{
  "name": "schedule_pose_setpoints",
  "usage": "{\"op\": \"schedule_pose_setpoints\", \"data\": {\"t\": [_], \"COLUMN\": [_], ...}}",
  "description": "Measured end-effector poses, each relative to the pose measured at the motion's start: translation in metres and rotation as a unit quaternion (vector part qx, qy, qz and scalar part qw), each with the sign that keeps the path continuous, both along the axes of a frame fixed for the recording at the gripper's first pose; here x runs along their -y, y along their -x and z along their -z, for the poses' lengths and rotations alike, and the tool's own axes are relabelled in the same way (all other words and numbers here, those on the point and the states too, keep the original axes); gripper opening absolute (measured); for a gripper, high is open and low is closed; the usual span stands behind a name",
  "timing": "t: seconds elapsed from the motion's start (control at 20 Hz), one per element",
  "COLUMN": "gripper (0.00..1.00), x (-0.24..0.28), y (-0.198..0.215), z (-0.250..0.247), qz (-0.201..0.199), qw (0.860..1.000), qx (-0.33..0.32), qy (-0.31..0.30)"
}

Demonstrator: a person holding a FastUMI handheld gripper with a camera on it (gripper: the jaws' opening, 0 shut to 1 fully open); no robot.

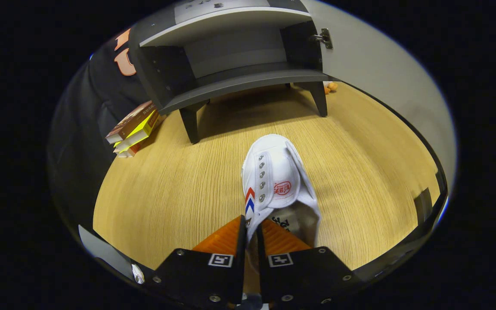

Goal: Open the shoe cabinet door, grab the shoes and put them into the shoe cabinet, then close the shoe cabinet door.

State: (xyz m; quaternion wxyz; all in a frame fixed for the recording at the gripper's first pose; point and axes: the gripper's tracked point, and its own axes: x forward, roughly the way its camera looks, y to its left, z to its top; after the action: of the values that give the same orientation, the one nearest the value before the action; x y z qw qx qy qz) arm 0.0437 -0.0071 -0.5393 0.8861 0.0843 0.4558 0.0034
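Clamped between my two fingers, the side wall of a white shoe (276, 183) is pinched at its opening, so my gripper (252, 230) is grasping it with the toe pointing away from me over the wooden worktop (166, 193). Beyond the shoe stands the dark shoe cabinet (230, 56) on short legs, its door (381, 73) swung open to the right on a metal hinge (324, 38) and its lower shelf bare. Just beside the cabinet's left leg lies a small stack of books (135, 129), and something small and orange (330, 87) sits behind its right leg.
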Motion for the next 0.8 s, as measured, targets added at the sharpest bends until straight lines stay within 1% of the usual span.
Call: {"op": "schedule_pose_setpoints", "data": {"t": [0.05,0.15,0.3,0.45,0.55,0.7,0.8], "gripper": [0.08,0.00,0.00,0.00,0.00,0.00,0.00], "x": [0.001,0.003,0.008,0.009,0.009,0.005,0.004], "y": [0.001,0.002,-0.008,-0.016,-0.021,-0.029,-0.034], "z": [0.000,-0.003,-0.021,-0.051,-0.075,-0.122,-0.163], "qz": [-0.002,-0.005,0.003,-0.003,0.000,0.001,-0.002], "qw": [1.000,1.000,1.000,0.999,0.998,0.996,0.992], "qx": [-0.002,-0.004,0.012,0.038,0.054,0.091,0.123], "qy": [0.000,0.004,0.009,0.020,0.017,0.019,0.027]}}
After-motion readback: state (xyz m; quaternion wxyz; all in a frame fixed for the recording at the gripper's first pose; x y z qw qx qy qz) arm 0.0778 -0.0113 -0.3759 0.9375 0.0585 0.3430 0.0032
